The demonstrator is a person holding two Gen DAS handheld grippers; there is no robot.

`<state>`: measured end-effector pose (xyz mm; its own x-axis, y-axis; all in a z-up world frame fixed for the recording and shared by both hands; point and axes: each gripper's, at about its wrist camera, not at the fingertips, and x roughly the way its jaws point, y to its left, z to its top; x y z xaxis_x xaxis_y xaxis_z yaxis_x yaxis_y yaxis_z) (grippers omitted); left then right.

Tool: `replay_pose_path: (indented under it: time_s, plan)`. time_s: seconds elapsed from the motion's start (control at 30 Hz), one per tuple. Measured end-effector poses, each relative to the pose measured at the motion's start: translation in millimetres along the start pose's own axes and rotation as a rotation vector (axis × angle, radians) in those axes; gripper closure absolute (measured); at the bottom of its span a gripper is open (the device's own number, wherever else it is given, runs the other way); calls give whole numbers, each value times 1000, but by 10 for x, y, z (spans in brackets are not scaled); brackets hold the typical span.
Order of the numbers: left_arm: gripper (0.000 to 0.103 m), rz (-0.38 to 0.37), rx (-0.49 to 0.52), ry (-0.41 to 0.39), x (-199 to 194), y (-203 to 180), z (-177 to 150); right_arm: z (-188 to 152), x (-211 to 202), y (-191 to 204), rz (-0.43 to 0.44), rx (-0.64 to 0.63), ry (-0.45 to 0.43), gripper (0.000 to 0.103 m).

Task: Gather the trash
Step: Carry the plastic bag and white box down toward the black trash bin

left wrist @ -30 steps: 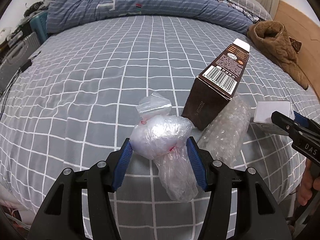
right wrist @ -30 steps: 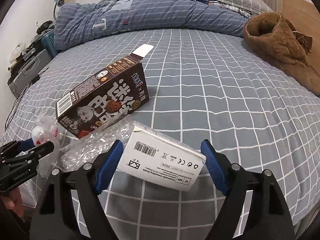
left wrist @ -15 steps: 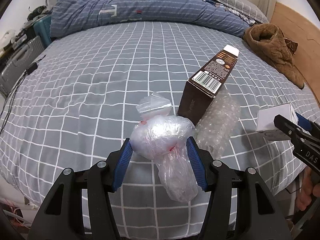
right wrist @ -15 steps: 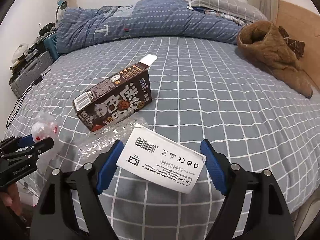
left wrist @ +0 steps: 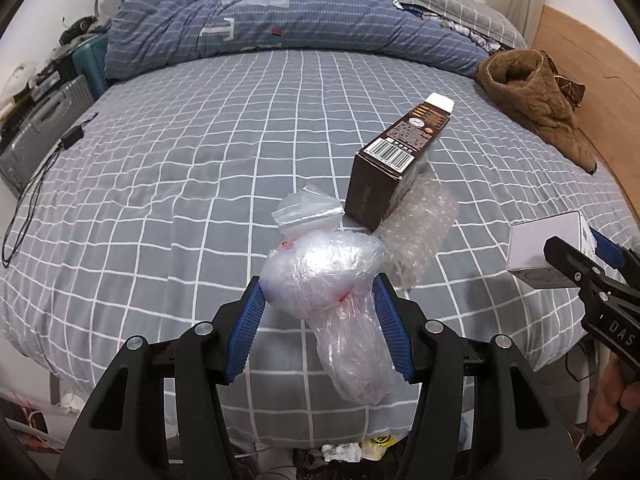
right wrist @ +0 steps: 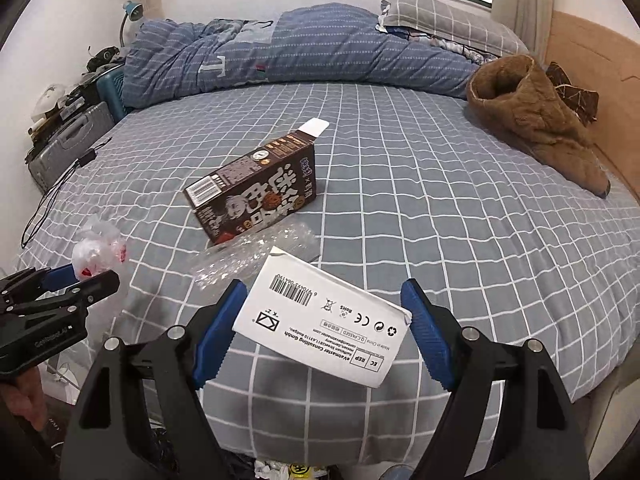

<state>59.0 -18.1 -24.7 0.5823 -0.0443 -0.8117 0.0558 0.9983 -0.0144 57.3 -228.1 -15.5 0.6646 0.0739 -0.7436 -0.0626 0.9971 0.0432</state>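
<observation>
Trash is already in both grippers and lifted clear of the bed (left wrist: 200, 160). Nearest the left camera, the left gripper (left wrist: 318, 300) is clenched on a crumpled clear plastic bag (left wrist: 328, 276), its blue pads pressing either side while the loose tail hangs below. In the right view, the right gripper (right wrist: 322, 316) grasps a white carton (right wrist: 320, 316), barcode side up, its two ends caught between the pads.

Judging by this, the step in hand is carrying off the first two pieces. Below the grippers, past the bed's near edge, a little litter shows on the floor (right wrist: 288, 470), but whether a bin stands there I cannot tell. The next move calls for bringing both loads over a container and letting go, without squeezing the limp bag out of the pads.

Just beyond, still on the grey checked cover, lie a sheet of bubble wrap (right wrist: 256, 256) and, touching it, a brown snack box (right wrist: 256, 184) with its flap open; both remain to be collected. Farther off, well apart, a brown fleece garment (right wrist: 536, 120) lies near the wooden headboard, and a rolled blue duvet (right wrist: 300, 52) runs along the far side. Nothing blocks the way back to the remaining pieces.
</observation>
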Motion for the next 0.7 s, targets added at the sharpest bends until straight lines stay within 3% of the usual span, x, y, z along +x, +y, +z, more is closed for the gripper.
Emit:
replay_pose_path:
  time_s: [0.7]
  plan:
    - [48,3,-3,-18,-409,12,-264,-194,-490,278,12,-37,-23,27]
